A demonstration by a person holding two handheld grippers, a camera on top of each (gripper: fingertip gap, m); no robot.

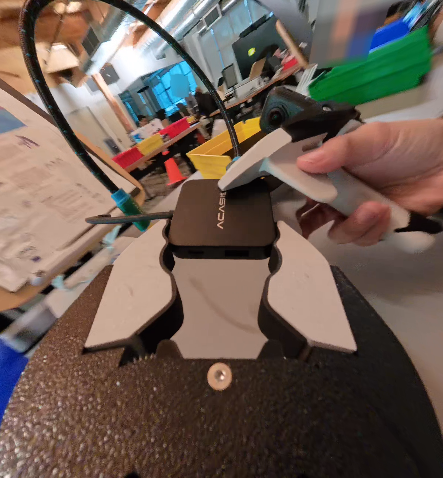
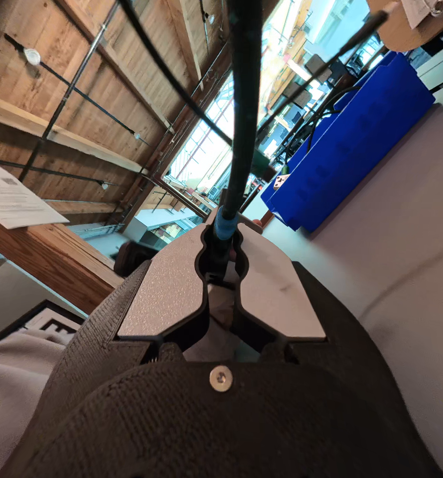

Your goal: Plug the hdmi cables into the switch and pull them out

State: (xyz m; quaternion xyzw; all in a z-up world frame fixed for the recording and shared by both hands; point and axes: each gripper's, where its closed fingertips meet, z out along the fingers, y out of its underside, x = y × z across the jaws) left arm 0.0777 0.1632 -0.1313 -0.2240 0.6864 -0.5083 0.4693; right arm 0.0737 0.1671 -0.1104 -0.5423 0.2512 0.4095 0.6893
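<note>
1. The left gripper had its grey fingers closed narrowly around the near end of the black switch, which sat at the centre of the left wrist view with two ports facing the camera.
2. The right gripper clamped the black plug of the hdmi cable between its fingertips — the blue collar sat just beyond them.
3. In the left wrist view that same gripper, held by a hand at the right of the frame, met the far end of the switch.
4. The braided cable arched up and over to the upper left, down to a blue-green plug at the left — whether that end was seated could not be told.
5. A yellow bin stood behind the switch.
</note>
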